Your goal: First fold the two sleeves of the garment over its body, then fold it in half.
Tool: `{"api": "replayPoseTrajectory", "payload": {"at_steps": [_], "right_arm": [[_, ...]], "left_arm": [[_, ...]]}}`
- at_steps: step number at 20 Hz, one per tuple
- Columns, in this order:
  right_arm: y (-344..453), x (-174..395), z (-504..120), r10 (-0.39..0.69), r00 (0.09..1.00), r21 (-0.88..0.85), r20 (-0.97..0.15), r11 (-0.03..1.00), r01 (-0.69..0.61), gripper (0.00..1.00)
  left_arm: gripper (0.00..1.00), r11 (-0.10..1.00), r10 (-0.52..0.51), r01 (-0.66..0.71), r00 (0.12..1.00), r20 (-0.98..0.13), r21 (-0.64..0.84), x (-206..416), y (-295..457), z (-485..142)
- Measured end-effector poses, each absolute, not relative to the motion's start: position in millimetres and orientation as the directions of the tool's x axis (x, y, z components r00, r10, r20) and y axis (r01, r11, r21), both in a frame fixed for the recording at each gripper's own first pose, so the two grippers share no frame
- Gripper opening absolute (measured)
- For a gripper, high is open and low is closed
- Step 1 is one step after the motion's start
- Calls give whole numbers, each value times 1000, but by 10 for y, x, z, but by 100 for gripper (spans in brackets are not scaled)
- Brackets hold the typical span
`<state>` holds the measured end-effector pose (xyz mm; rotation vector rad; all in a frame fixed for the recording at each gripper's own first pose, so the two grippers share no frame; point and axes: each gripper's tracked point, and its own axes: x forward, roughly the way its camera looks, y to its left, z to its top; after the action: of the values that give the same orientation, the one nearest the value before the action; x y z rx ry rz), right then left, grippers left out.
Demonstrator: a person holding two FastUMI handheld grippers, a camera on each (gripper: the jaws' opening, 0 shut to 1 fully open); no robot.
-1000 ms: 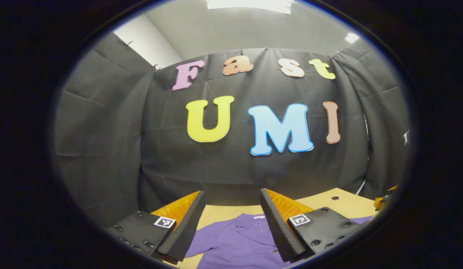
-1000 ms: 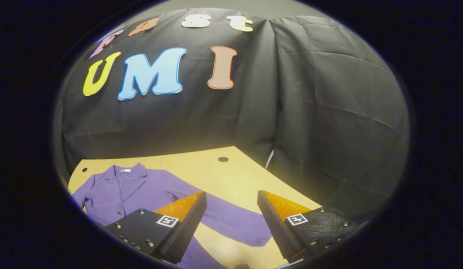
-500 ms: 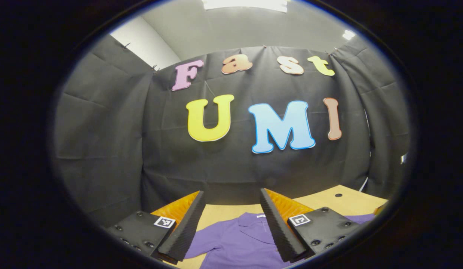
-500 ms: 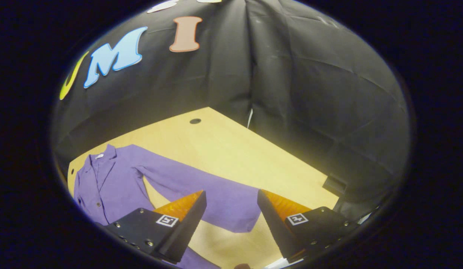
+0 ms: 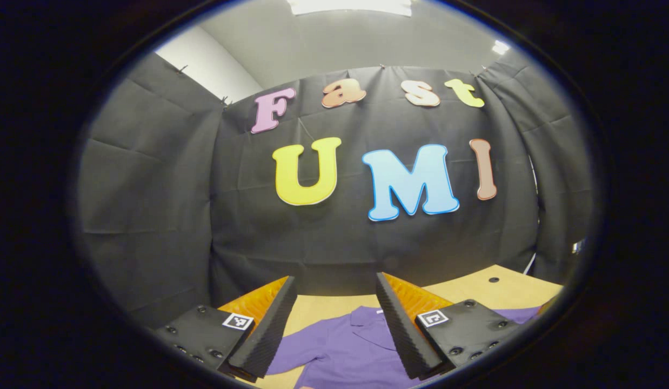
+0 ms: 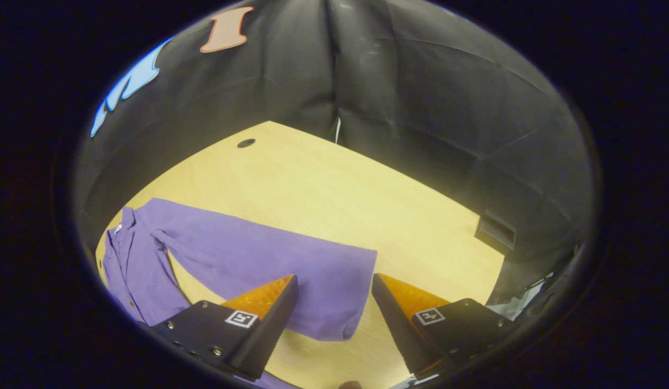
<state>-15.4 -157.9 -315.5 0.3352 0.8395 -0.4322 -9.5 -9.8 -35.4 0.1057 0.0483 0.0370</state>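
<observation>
Purple garment flat on tabletop, small white collar label unreadable, sleeve lower centre, right gripper wide, left gripper wide

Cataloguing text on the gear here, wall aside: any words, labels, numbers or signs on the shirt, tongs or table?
Shirt neck tag: too small to read.
Left tongs markers: square code patterns, no words or numbers.
Right tongs markers: square code patterns, no words or numbers.
Table: no text.
</observation>
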Motion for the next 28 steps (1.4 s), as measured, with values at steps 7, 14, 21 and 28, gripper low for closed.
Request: {"api": "replayPoseTrajectory", "payload": {"at_steps": [7, 14, 21, 28], "right_arm": [[-1499, -234, -3373, -218, 551, 87, -805, 877, 473, 94], [-1444, -176, -3375, -169, 580, 93, -797, 914, 394, 90], [-1442, -70, -3313, -112, 588, 175, -801, 896, 409, 28], [-1477, -5, -3258, -48, 617, 300, -786, 842, 448, 4]], "left_arm": [[95, 993, 49, -42, 997, -56, 107, -116, -66, -364], [96, 995, 17, -11, 998, -61, 104, -155, -159, -396], [96, 994, 12, -6, 999, -51, 106, -243, -124, -344], [95, 995, 23, -18, 998, -57, 99, -292, -54, -366]]}}
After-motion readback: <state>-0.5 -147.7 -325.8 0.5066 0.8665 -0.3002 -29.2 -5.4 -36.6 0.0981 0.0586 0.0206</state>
